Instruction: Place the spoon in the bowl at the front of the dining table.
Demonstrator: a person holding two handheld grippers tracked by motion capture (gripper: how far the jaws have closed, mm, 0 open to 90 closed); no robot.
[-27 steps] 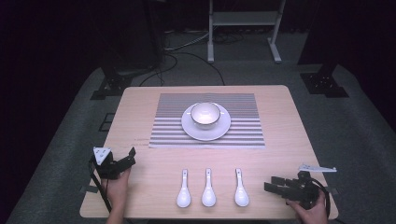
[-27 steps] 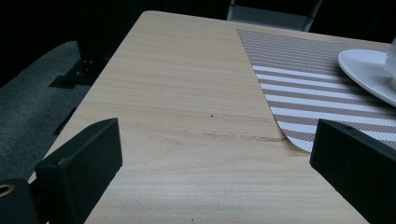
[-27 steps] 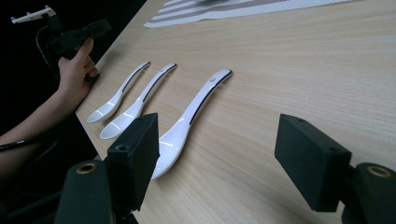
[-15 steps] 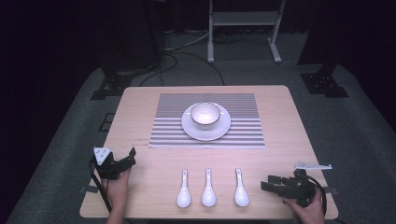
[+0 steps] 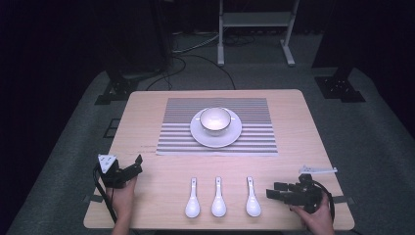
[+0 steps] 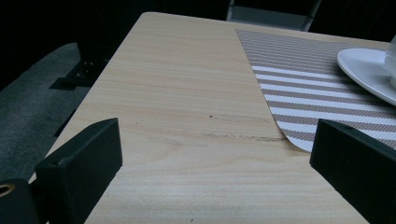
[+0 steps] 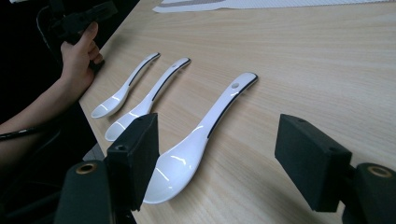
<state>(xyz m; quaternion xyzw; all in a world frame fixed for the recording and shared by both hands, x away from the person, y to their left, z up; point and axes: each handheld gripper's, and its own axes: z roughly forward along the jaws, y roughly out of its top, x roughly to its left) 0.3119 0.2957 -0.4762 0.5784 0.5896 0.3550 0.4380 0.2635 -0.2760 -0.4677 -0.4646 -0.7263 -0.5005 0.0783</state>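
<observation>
The glossy white ceramic spoon with a dark-edged handle lies on the pale wooden table, lower centre of the right gripper view, its bowl just beside the left jaw of the right gripper, whose jaws stand wide apart with nothing gripped. In the high view, lower right, the right gripper points at this spoon. Three spoons lie side by side, handles pointing toward one white bowl on one saucer. The left gripper stands wide, empty.

The plate is cut off, its cup perhaps too.
</observation>
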